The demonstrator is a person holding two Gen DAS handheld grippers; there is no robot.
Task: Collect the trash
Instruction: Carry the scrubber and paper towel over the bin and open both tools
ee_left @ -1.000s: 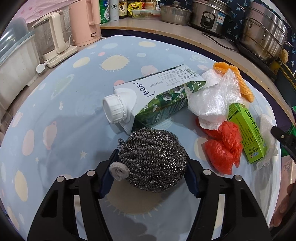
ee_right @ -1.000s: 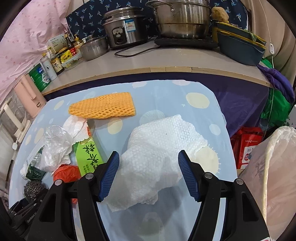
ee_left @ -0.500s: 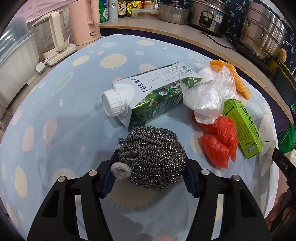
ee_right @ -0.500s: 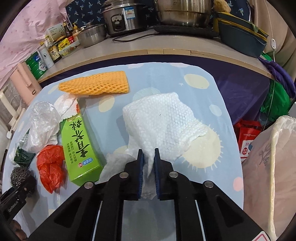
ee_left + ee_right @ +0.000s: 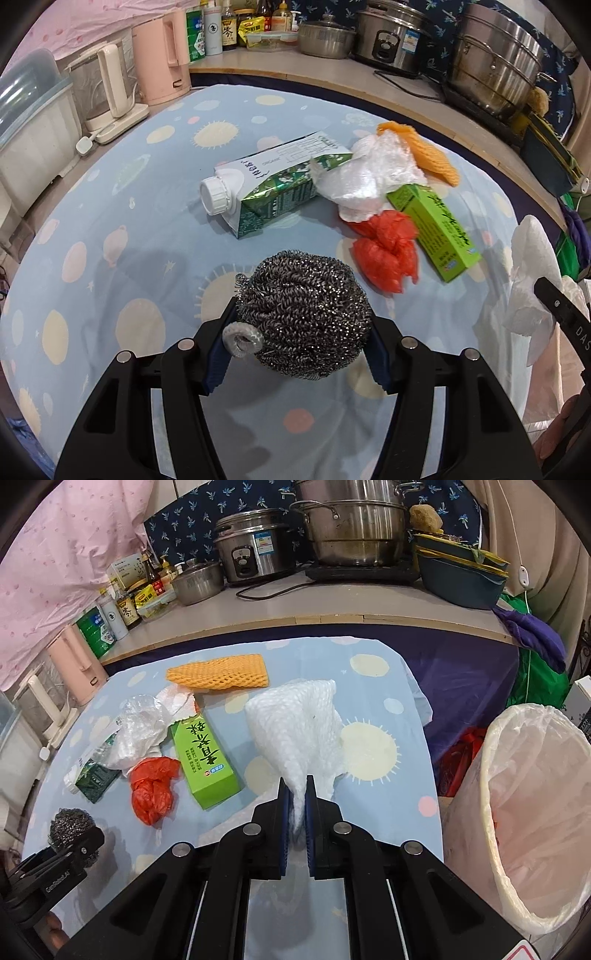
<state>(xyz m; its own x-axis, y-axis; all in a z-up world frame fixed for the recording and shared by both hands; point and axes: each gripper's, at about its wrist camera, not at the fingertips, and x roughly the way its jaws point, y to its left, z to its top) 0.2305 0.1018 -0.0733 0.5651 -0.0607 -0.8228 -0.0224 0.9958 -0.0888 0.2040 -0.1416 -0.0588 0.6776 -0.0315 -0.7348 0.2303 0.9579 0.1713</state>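
Right fingers: blue pads [image 5: 283, 814] pinched tight on one corner of the white paper towel [image 5: 295, 727], so the sheet trails forward over the table instead of bunching.
Right gripper [image 5: 295, 805]: low over the near table edge, bin just to its right; grip at a corner probably chosen for an easy lift and drop.
Left fingers: blue pads [image 5: 218, 363] pressed on both flanks of the steel wool scrubber [image 5: 304, 314], ball squeezed at its widest part, likely so the springy coils cannot slip out.
Left gripper [image 5: 299, 343]: clamped on the scrubber above the tablecloth; contact with the cloth beneath cannot be told.
Trash bin [image 5: 524, 812]: lined with a pale bag, mouth open, beside the right table edge, within short reach of the towel.
Remaining trash, clustered mid-table: milk carton [image 5: 269, 188] on its side, clear plastic bag [image 5: 373, 173] draped over the carton's far end, red plastic bag [image 5: 388, 251], green tea box [image 5: 439, 229], orange foam net [image 5: 219, 672] farthest back.
Tablecloth [image 5: 147, 184]: blue with pale suns and dots, covering the round table.
Counter behind: rice cooker [image 5: 251, 552], steel pots, bottles; not part of the pickup.
Stage, as judged: both tools loaded, nothing dropped yet, five pieces left on the cloth.
Risk, as judged: towel's loose end dragging the tea box.
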